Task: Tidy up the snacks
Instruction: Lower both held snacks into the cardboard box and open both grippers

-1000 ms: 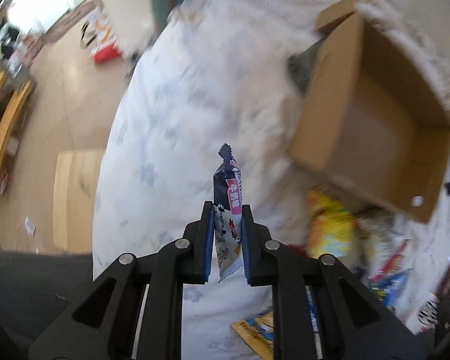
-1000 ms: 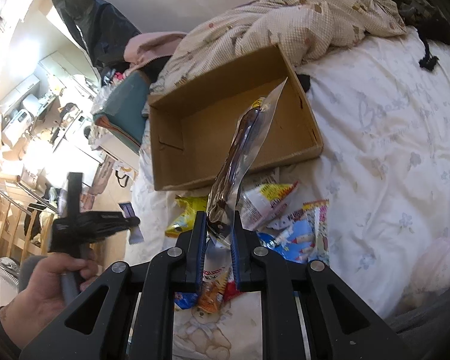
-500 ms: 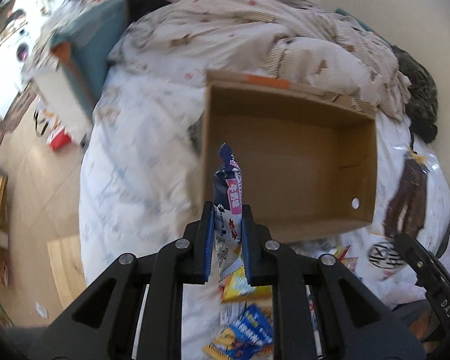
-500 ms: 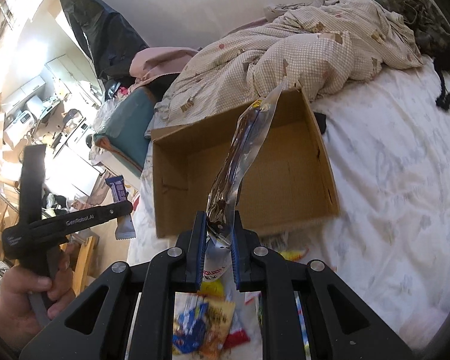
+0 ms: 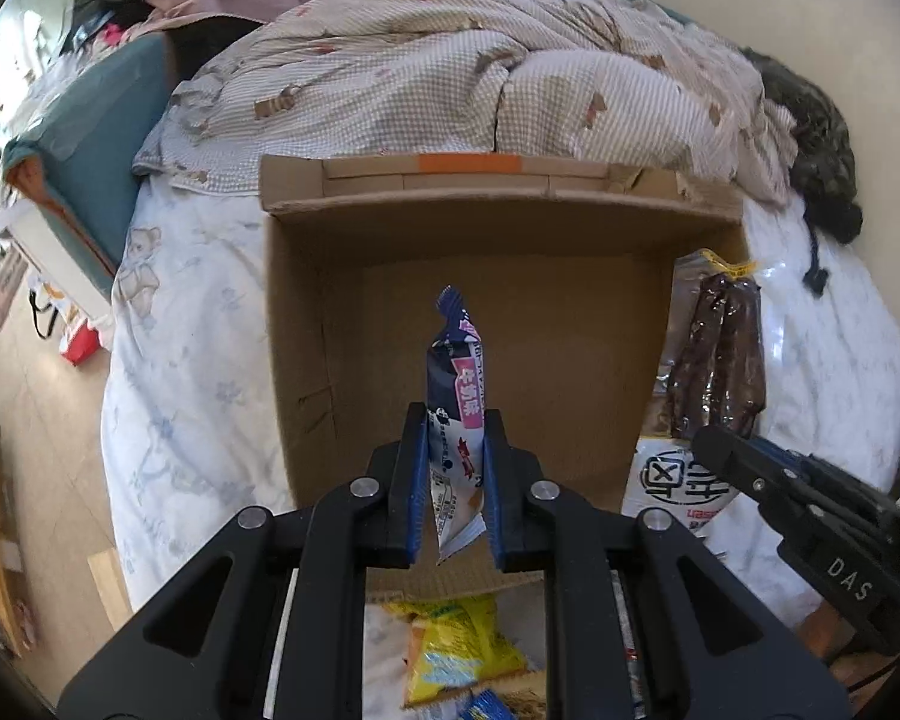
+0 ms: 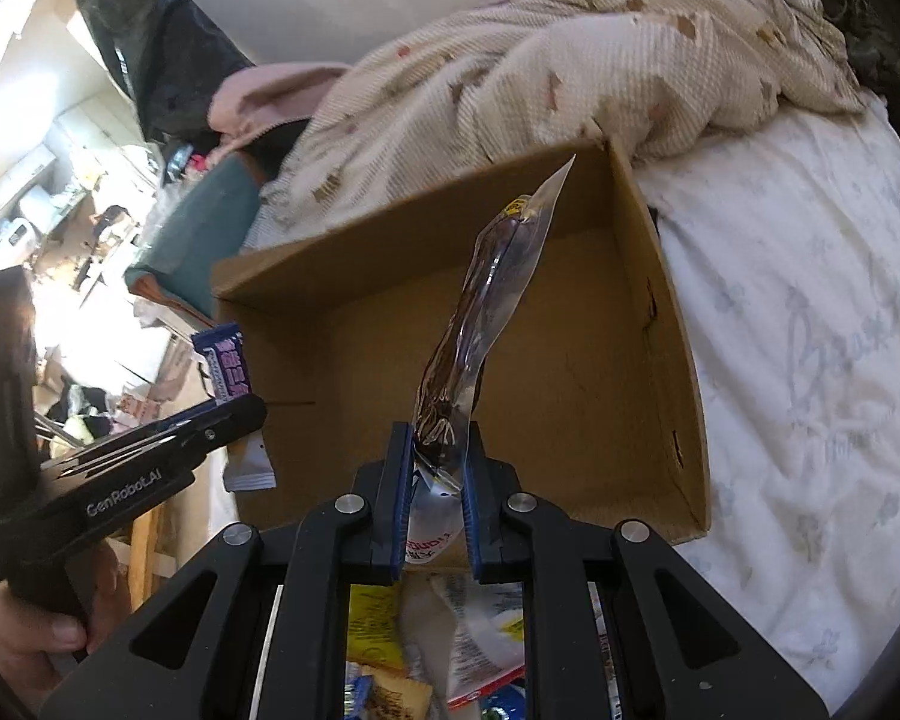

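Bedroom setting: white printed bedsheet (image 6: pixel 810 360) under everything, a rumpled checked quilt (image 5: pixel 480 78) just behind the cardboard box (image 5: pixel 498 324), which lies open and looks bare inside.
Left jaws: the left gripper (image 5: pixel 453 474) is clamped on a navy-and-pink snack bar (image 5: pixel 455 384), pinched at its lower half, its top standing upright above the box's near wall.
Right jaws: the right gripper (image 6: pixel 437 480) is closed on the bottom seam of a clear packet of dark sausage sticks (image 6: pixel 480 312), which leans up and over the box's right half.
Loose snacks: a yellow packet (image 5: pixel 450 654) and others lie just in front of the box's near wall.
Doing it well: carry each packet past the near wall and low over the box floor before loosening, bar toward the left side, sausage packet toward the right, so neither tips back out.
Risk: the long packet is floppy; released high, it may drape over the wall.
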`<action>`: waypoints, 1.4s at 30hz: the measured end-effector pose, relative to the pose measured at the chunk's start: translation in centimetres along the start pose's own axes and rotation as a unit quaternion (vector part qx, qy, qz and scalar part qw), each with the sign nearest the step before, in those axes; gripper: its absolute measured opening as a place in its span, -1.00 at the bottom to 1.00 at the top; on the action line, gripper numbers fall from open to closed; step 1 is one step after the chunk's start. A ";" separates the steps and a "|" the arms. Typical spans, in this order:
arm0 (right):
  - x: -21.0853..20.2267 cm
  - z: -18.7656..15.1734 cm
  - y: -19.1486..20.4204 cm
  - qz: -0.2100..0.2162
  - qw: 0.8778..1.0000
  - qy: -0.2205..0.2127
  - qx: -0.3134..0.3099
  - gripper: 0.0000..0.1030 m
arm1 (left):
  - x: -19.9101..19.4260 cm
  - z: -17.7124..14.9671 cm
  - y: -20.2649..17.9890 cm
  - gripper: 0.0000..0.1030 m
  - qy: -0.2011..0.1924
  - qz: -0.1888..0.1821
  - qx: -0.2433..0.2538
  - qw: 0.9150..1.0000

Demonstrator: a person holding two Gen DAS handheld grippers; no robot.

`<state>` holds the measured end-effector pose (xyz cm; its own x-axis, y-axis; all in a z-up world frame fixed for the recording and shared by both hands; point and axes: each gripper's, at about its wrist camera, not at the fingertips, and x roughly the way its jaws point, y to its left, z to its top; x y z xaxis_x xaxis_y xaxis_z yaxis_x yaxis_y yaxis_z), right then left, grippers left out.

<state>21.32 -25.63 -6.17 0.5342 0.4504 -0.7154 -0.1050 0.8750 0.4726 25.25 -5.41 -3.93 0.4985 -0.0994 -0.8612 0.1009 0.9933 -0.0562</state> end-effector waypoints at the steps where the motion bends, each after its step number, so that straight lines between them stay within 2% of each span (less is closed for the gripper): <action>1: 0.3 -0.1 -0.1 -0.004 1.000 0.004 -0.001 -0.70 | 0.4 -0.1 -0.1 -0.74 0.001 0.004 0.004 1.000; 7: 2.2 -0.7 -0.6 -0.045 0.998 0.041 -0.017 -0.70 | 2.4 -0.3 0.1 -0.73 0.018 0.009 -0.005 1.000; 10: 2.9 -0.7 -1.3 -0.052 0.997 0.052 -0.010 -0.69 | 2.8 -0.3 0.0 -0.73 0.019 0.012 -0.001 1.000; 19: 3.2 -0.5 -2.1 -0.044 0.998 0.054 0.005 -0.68 | 2.4 -0.3 -0.1 -0.72 0.005 0.024 0.009 1.000; 25: 3.0 -0.5 -1.4 -0.034 0.998 0.044 -0.007 -0.62 | 2.5 -0.5 0.0 -0.66 0.012 0.019 0.006 1.000; 27: 2.7 -0.6 -1.3 -0.031 0.999 0.040 -0.009 -0.59 | 2.5 -0.5 0.1 -0.23 0.012 0.020 0.001 1.000; 28: 2.6 -0.6 -1.3 -0.031 0.999 0.039 -0.009 -0.59 | 2.4 -0.5 0.2 -0.11 0.009 0.021 -0.001 1.000; 30: 2.4 -0.5 -1.5 -0.028 0.999 0.034 -0.003 -0.59 | 2.0 -0.5 0.2 0.34 0.001 0.024 -0.003 1.000; 32: 2.4 -0.3 -1.7 -0.028 0.999 0.035 0.006 -0.59 | 1.6 -0.5 0.2 0.56 -0.007 0.028 -0.003 1.000; 36: 2.1 -0.2 -2.3 -0.032 0.999 0.034 0.021 -0.46 | 1.1 -0.3 0.5 0.62 -0.020 0.028 -0.010 0.999; 37: 2.0 -0.2 -2.4 -0.032 0.999 0.032 0.023 -0.27 | 1.0 -0.3 0.6 0.62 -0.022 0.027 -0.013 0.999; 38: 1.7 -0.1 -2.4 -0.033 0.999 0.028 0.023 0.01 | 0.9 -0.3 0.7 0.62 -0.024 0.027 -0.015 0.999; 40: 1.0 0.0 -2.1 -0.034 0.999 0.006 0.020 0.26 | 0.6 -0.3 0.9 0.62 -0.031 0.025 -0.019 0.999; 42: 0.3 0.2 -1.7 -0.035 0.999 -0.013 0.011 0.31 | 0.1 -0.4 1.0 0.62 -0.041 0.024 -0.021 0.999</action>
<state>21.86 -27.07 -7.08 0.5609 0.3832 -0.7338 -0.0476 0.8999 0.4335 25.05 -4.36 -4.24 0.5707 -0.0547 -0.8193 0.0394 0.9985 -0.0392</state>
